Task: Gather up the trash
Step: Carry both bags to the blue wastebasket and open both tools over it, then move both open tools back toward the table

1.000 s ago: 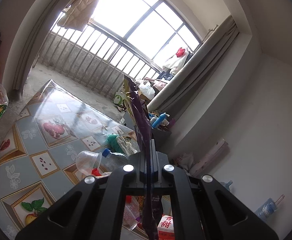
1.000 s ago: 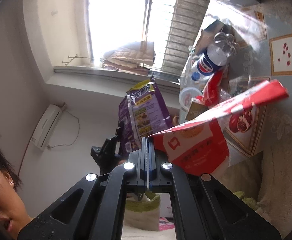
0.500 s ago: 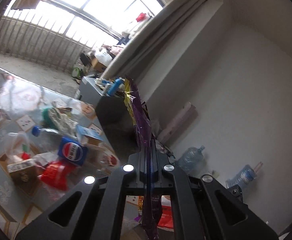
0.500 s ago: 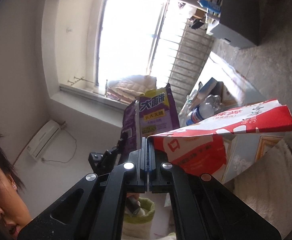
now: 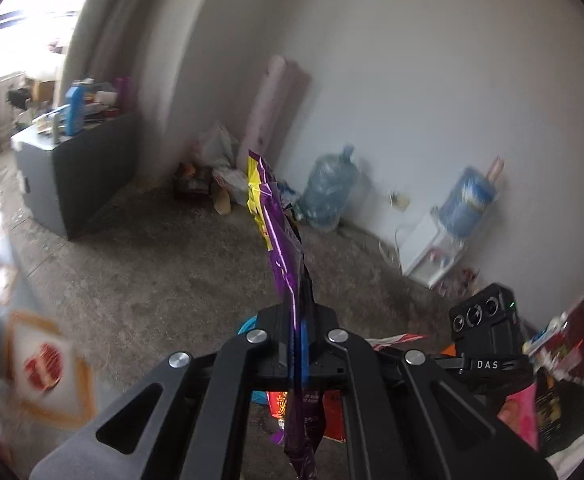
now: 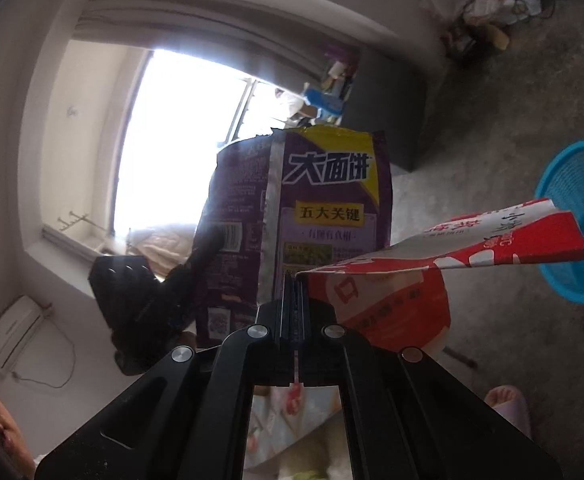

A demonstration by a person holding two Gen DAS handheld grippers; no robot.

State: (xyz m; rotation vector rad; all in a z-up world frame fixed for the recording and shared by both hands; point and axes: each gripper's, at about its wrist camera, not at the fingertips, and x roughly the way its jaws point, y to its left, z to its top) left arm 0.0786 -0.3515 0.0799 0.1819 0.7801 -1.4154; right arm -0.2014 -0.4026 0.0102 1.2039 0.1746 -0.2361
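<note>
The left gripper (image 5: pixel 296 328) pinches a purple snack bag (image 5: pixel 282 248) edge-on, held up over the concrete floor (image 5: pixel 152 272). The right gripper (image 6: pixel 295 292) is clamped on a red and white wrapper (image 6: pixel 471 240), its free end reaching toward a blue basket (image 6: pixel 583 216) on the floor

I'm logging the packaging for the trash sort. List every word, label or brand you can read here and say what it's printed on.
"大面饼": purple snack bag, top banner.
"五大关键": same bag, yellow label below.
"DAS": black camera mount, left wrist view.
"口": red and white wrapper; its other characters are too warped to read.
The purple bag's small print and QR code are too small.
The red print on the blurred tablecloth is unreadable.
</note>
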